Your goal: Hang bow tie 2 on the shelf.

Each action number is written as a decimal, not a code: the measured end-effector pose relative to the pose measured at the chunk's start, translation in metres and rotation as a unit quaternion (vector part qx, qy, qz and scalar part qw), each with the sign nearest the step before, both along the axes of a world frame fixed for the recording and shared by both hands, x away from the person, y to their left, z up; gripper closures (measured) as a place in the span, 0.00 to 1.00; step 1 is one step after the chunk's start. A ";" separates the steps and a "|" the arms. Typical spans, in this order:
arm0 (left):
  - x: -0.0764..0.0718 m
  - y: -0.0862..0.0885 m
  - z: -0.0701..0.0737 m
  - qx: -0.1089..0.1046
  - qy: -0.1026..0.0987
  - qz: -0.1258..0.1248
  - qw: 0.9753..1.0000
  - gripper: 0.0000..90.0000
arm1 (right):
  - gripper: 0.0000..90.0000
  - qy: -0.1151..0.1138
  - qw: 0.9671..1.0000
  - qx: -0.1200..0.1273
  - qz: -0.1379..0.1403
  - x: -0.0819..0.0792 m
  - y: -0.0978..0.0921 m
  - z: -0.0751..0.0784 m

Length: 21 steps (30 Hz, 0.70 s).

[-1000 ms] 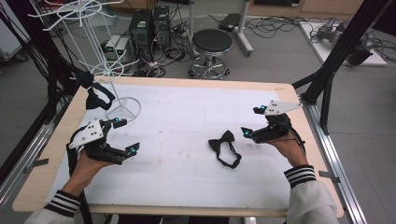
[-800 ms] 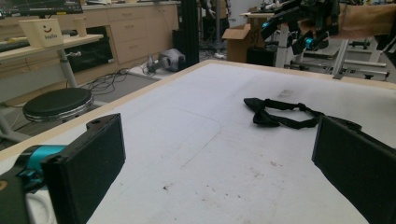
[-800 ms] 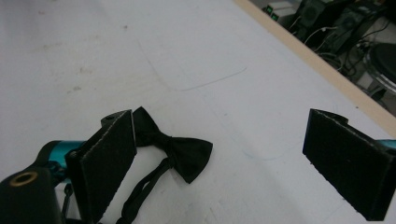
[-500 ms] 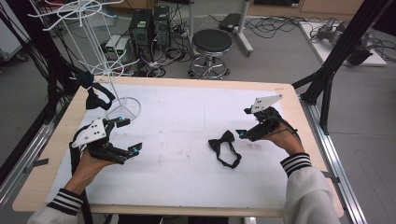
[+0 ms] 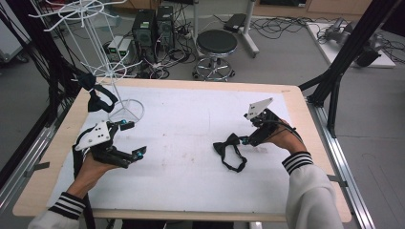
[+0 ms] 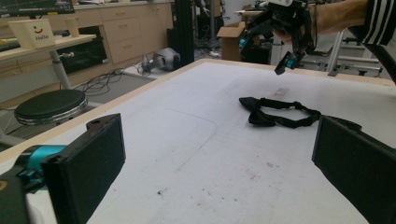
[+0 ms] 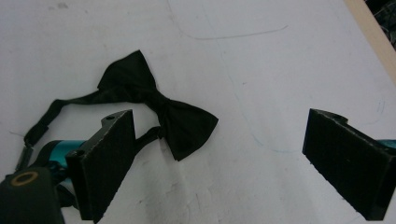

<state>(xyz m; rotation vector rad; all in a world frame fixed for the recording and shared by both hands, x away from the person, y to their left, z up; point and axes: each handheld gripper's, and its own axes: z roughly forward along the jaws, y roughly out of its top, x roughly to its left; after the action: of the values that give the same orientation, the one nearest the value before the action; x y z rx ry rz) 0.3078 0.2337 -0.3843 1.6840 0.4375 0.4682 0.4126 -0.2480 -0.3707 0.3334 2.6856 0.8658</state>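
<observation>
A black bow tie (image 5: 228, 144) with a looped strap lies flat on the white mat (image 5: 191, 124), right of centre. My right gripper (image 5: 250, 136) hovers just to its right, tilted down toward it, jaws wide open and empty. In the right gripper view the bow tie (image 7: 159, 108) lies just ahead of the left jaw, outside the gap of the gripper (image 7: 226, 163). My left gripper (image 5: 133, 139) stands open and empty over the mat's left part. The left gripper view looks past its gripper (image 6: 219, 172) to the bow tie (image 6: 275, 112) and the right gripper (image 6: 267, 52).
A white wire display rack (image 5: 111, 71) stands at the table's far left corner, with a second black bow tie (image 5: 97, 97) hanging from it. Its ring base (image 5: 126, 110) rests on the mat. Black frame posts (image 5: 341, 67) rise past the right edge. A stool (image 5: 216, 44) stands beyond.
My right gripper has moved left and lower, closing in on the bow tie. The left gripper and the bow tie have stayed where they were.
</observation>
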 end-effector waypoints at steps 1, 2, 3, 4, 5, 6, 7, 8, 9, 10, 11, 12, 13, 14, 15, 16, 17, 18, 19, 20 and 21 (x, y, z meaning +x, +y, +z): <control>0.001 0.000 0.000 0.001 0.001 -0.002 1.000 0.03 | 0.10 0.002 1.000 0.000 0.004 0.000 0.001 -0.001; 0.001 0.000 0.000 0.001 0.003 -0.001 1.000 0.03 | 0.10 0.000 1.000 -0.003 0.008 0.000 0.003 -0.001; 0.002 0.000 0.000 0.005 0.003 -0.002 1.000 0.03 | 0.10 0.000 1.000 0.000 0.012 0.000 0.004 -0.001; 0.002 -0.001 0.000 0.005 0.003 -0.001 1.000 0.04 | 0.10 0.003 1.000 -0.001 0.015 0.001 0.006 -0.001; 0.002 -0.001 0.000 0.005 0.003 -0.001 1.000 0.04 | 0.10 0.004 1.000 -0.010 0.018 0.002 0.007 -0.001; 0.002 -0.002 0.000 0.006 0.004 -0.002 1.000 0.04 | 0.10 0.005 0.999 -0.026 0.022 0.003 0.009 0.001; 0.003 -0.002 -0.001 0.007 0.003 -0.001 1.000 0.04 | 0.10 0.003 0.999 -0.035 0.028 0.004 0.011 0.002; 0.002 -0.003 0.000 0.008 0.004 -0.003 1.000 0.04 | 0.10 0.001 0.999 -0.040 0.029 0.006 0.011 0.004; 0.002 -0.003 0.000 0.008 0.004 -0.003 1.000 0.03 | 0.10 0.000 0.999 -0.039 0.031 0.007 0.012 0.005; 0.002 -0.004 0.000 0.008 0.003 -0.003 1.000 0.03 | 0.10 0.000 0.999 -0.043 0.031 0.008 0.013 0.006; 0.002 -0.005 0.000 0.008 0.004 -0.003 1.000 0.03 | 0.10 0.000 0.999 -0.043 0.031 0.008 0.013 0.006; 0.002 -0.005 0.000 0.008 0.004 -0.003 1.000 0.04 | 0.10 0.003 0.997 -0.061 0.038 0.011 0.015 0.005; 0.002 -0.005 0.000 0.008 0.005 -0.002 1.000 0.04 | 0.10 0.003 0.997 -0.071 0.039 0.012 0.017 0.005; 0.002 -0.005 0.000 0.008 0.005 -0.002 1.000 0.03 | 0.10 0.003 0.997 -0.071 0.039 0.012 0.017 0.005; 0.002 -0.004 0.000 0.008 0.004 -0.002 1.000 0.04 | 0.10 0.005 0.996 -0.084 0.042 0.015 0.020 0.003; 0.002 -0.004 0.000 0.006 0.004 -0.003 1.000 0.04 | 0.12 0.007 0.995 -0.086 0.041 0.016 0.021 0.001; 0.002 -0.004 0.000 0.007 0.004 -0.003 1.000 0.04 | 0.14 0.009 0.995 -0.088 0.040 0.018 0.022 0.000; 0.002 -0.004 0.000 0.007 0.004 -0.003 1.000 0.04 | 0.14 0.009 0.995 -0.088 0.040 0.018 0.022 0.000; 0.002 -0.004 0.000 0.007 0.004 -0.003 1.000 0.04 | 0.16 0.013 0.995 -0.091 0.042 0.019 0.023 -0.002; 0.001 -0.005 0.000 0.007 0.004 -0.002 1.000 0.03 | 0.16 0.017 0.994 -0.103 0.046 0.020 0.026 -0.007; 0.001 -0.005 0.001 0.008 0.003 -0.005 1.000 0.04 | 0.16 0.020 0.993 -0.106 0.045 0.021 0.027 -0.010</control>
<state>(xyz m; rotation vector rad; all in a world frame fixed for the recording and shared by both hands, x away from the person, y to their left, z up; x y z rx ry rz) 0.3090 0.2291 -0.3835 1.7027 0.4315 0.4612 0.4338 -0.2214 -0.3803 0.1836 2.8167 0.5947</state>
